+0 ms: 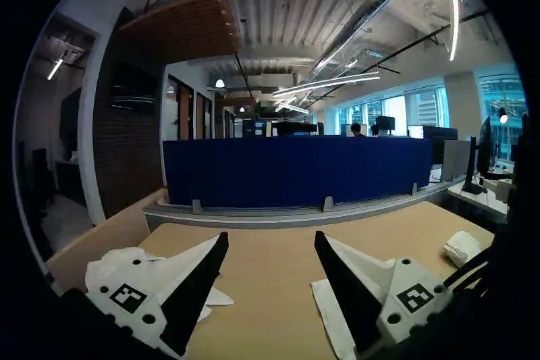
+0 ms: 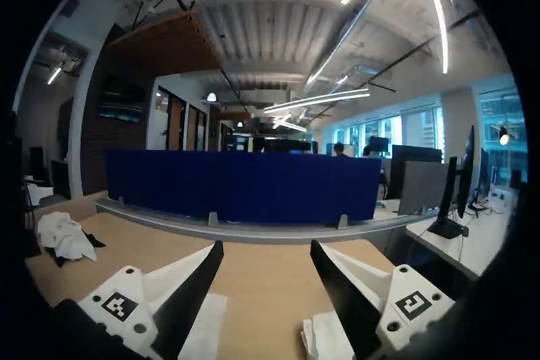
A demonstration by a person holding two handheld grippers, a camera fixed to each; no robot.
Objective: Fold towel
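In the left gripper view my left gripper point(image 1: 271, 235) is open over the wooden table point(image 1: 270, 272), with nothing between its fingers. A crumpled white towel point(image 1: 111, 262) lies under its left finger, and a flat white towel point(image 1: 327, 306) lies under its right finger. Another bunched white towel point(image 1: 462, 246) sits far right on the table. In the right gripper view my right gripper point(image 2: 266, 244) is also open and holds nothing. A flat white towel point(image 2: 206, 323) lies below its left finger, a white cloth edge point(image 2: 317, 336) below its right finger, and a crumpled white towel point(image 2: 64, 235) at far left.
A blue partition point(image 1: 297, 171) on a grey rail runs along the table's far edge, also seen as the blue partition point(image 2: 243, 188). Monitors point(image 2: 459, 184) stand on a neighbouring desk to the right. A brick wall point(image 1: 125, 157) is at left.
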